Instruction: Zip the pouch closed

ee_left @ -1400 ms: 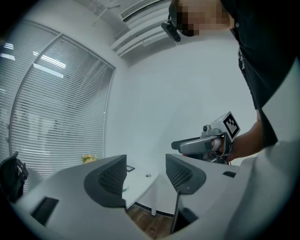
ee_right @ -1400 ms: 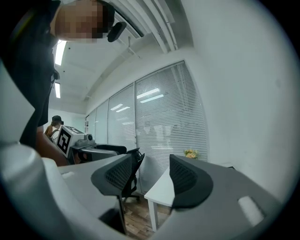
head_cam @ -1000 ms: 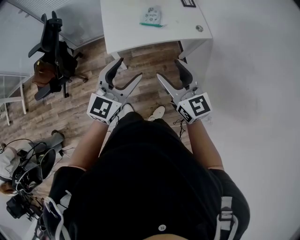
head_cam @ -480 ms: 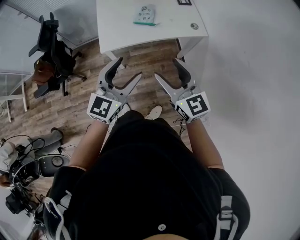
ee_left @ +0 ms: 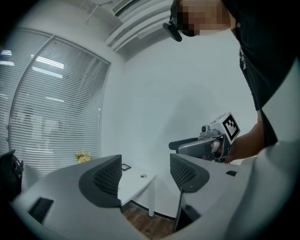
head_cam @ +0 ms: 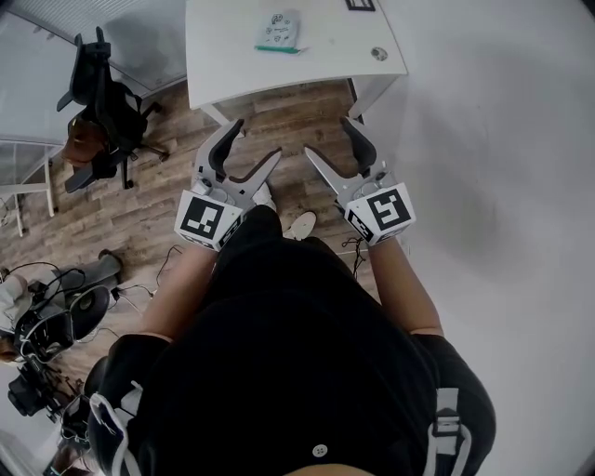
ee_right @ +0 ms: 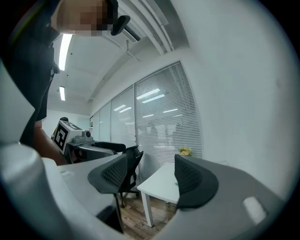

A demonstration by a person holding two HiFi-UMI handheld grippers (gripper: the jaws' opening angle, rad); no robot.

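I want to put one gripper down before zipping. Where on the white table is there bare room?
The table is bare along its near edge and left of the pouch. Also between the pouch and the small round object. The far right corner, by the dark item, is tighter.

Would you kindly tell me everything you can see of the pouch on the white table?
The pouch is small, pale and flat-looking, with dark printed marks on top and a teal-green strip along its near edge. It lies on the white table, touching nothing else. The left tool and right tool, both open, are well short of it. Whether its zip is open is too small to tell.
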